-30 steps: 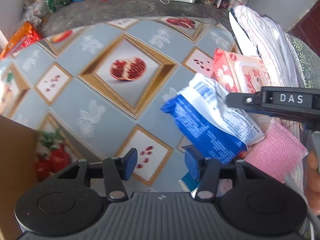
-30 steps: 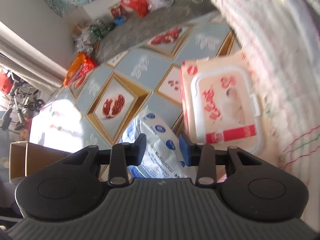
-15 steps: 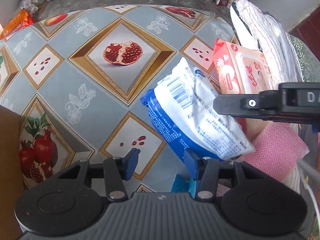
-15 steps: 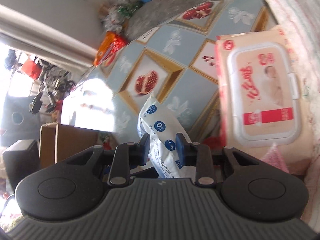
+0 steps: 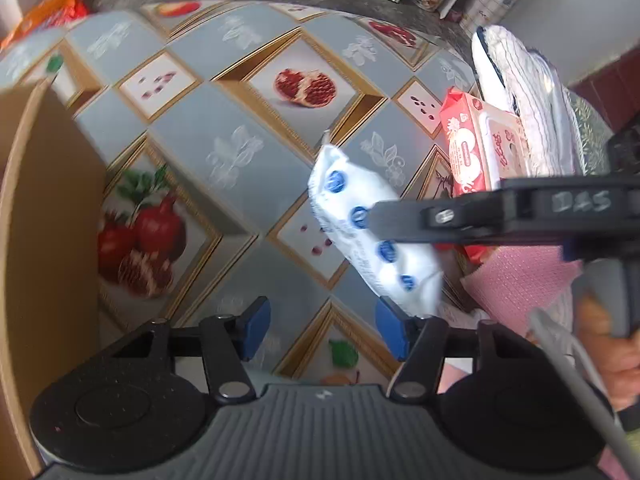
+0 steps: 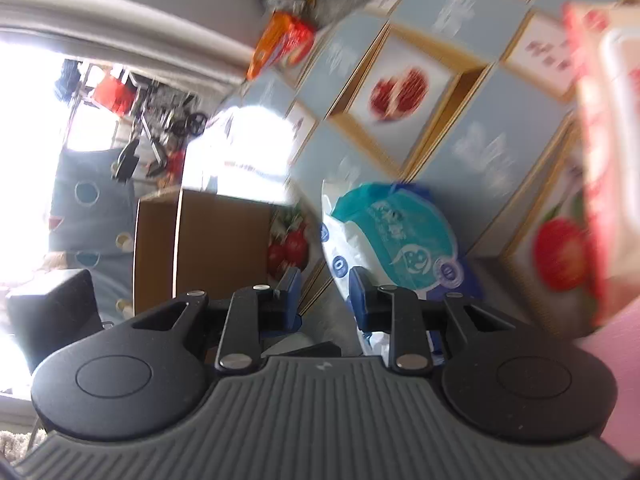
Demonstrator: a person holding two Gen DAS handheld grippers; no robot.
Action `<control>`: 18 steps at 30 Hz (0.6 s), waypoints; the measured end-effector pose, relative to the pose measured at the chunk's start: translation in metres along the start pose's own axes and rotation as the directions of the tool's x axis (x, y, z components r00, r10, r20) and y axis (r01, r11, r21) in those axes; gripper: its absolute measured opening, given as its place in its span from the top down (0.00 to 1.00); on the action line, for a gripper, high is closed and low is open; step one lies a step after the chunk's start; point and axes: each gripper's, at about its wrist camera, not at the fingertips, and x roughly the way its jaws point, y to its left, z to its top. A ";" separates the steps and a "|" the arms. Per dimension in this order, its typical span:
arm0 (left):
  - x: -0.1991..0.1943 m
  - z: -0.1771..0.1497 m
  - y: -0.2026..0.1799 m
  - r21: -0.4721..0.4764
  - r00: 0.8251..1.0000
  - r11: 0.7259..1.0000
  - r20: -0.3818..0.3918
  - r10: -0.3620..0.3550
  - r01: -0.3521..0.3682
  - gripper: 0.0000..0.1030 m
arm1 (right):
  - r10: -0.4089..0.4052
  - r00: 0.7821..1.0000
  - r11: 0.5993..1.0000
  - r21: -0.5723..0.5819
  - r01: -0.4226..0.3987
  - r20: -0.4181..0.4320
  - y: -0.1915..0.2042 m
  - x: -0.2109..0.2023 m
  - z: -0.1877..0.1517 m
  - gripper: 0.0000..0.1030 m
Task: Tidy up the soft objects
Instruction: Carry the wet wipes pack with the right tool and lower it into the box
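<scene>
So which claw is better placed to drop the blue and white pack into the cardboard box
Right. The right claw already grips the blue and white pack, lifted off the tablecloth. The left claw holds nothing, its jaws opening, beside the cardboard box.

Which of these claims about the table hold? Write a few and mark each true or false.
1. The right hand-held gripper grips the white-and-blue soft pack. True.
2. The left hand-held gripper holds a bottle. False: its jaws are opening with nothing between them.
3. The red wet-wipes pack lies inside the cardboard box. False: it lies on the tablecloth beside the striped cloth, across from the box.
4. The tablecloth shows pomegranates. True.
</scene>
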 end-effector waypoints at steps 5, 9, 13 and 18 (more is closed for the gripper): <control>-0.007 -0.009 0.016 -0.078 0.999 0.996 -0.007 -0.034 0.033 0.39 | 0.050 0.999 0.999 -0.002 -0.050 -0.003 0.007 0.004 -0.003 0.71; -0.011 -0.010 0.019 -0.103 0.999 0.993 0.002 -0.053 0.053 0.39 | 0.066 0.994 0.998 0.019 -0.068 0.082 -0.003 -0.023 0.005 0.64; -0.015 -0.007 0.015 -0.109 0.996 0.990 0.020 -0.089 0.091 0.35 | -0.006 0.989 0.998 0.067 -0.004 0.148 -0.025 -0.042 0.017 0.60; -0.008 0.002 0.006 -0.122 0.990 0.983 0.037 -0.136 0.139 0.30 | 0.006 0.991 0.987 0.156 -0.026 0.130 -0.062 -0.033 0.023 0.42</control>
